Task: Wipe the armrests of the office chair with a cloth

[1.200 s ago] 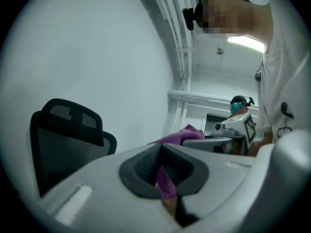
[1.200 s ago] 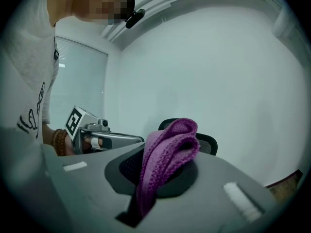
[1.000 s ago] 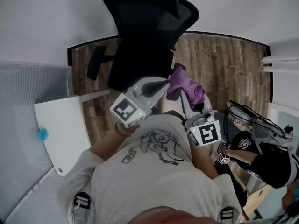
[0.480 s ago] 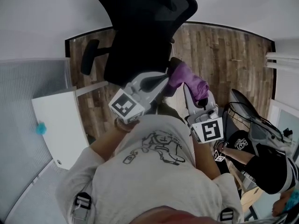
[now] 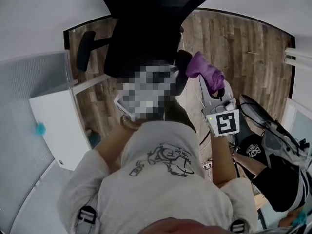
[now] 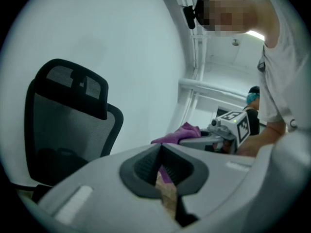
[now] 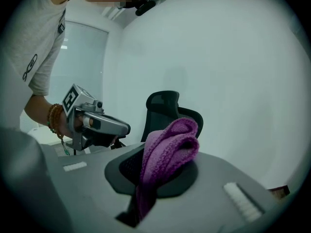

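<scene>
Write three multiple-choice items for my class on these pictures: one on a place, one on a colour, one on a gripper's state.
1. The office chair stands on: A carpet; B wooden floor; C a table.
2. The cloth is: A purple; B white; C yellow.
3. The right gripper is: A open and empty; B shut on a bottle; C shut on the cloth.
Key: 1 B, planks show beside the chair in the head view; 2 A, it is purple in every view; 3 C, the right gripper view shows the cloth pinched between the jaws.
</scene>
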Motion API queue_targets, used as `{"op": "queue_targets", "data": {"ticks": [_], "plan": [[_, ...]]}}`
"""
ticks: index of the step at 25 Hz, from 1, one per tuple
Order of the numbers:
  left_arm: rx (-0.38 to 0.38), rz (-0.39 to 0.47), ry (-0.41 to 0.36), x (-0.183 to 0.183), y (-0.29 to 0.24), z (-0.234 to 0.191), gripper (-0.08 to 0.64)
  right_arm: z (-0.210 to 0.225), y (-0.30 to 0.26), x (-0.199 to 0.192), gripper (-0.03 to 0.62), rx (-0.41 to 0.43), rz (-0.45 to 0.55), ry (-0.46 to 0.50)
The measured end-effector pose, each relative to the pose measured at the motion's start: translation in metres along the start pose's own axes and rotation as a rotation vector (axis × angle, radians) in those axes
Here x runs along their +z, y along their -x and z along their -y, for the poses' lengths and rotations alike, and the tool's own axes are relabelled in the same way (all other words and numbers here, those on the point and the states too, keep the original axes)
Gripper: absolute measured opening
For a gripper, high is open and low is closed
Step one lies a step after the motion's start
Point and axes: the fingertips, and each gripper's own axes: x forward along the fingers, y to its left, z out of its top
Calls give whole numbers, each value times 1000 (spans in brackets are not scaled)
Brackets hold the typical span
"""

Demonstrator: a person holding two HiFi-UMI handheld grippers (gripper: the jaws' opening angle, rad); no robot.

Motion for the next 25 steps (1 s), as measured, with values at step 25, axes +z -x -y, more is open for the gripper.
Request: {"op": "queue_targets", "data": {"ticks": [25], "plan": [[49,-75,79,-147,-40,-97,1,41,-108,-162,28,98,-282,362]]}}
